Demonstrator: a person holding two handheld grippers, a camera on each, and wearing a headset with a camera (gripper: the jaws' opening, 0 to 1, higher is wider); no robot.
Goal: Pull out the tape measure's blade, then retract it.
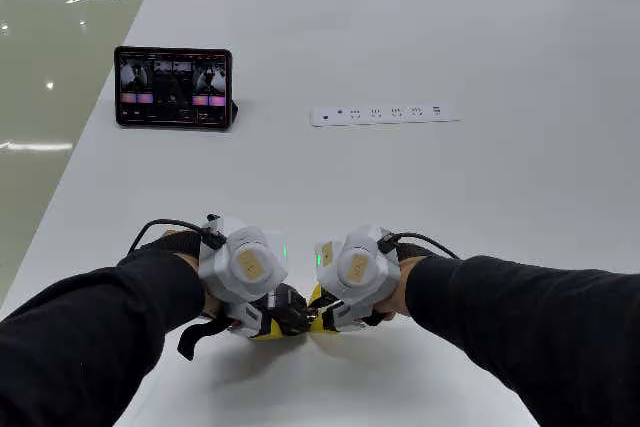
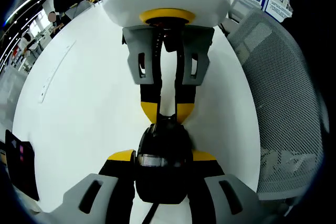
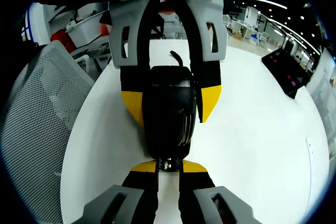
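A black tape measure [image 1: 290, 311] lies low over the white table [image 1: 400, 187], close to its near edge, between my two grippers. My left gripper [image 2: 163, 157] is shut on the tape measure's case [image 2: 163, 169], one yellow-tipped jaw on each side. My right gripper [image 3: 168, 165] faces it, shut on the blade's metal hook [image 3: 168, 164] right at the mouth of the case [image 3: 169, 114]. Almost no blade shows between hook and case. In the head view the left gripper [image 1: 268, 325] and the right gripper [image 1: 318, 319] nearly touch tip to tip.
A tablet [image 1: 174, 86] stands propped at the far left of the table. A white power strip [image 1: 385, 114] lies at the far middle. A grey mesh chair [image 2: 283, 103] stands off the table's near edge. The table's left edge drops to a shiny floor.
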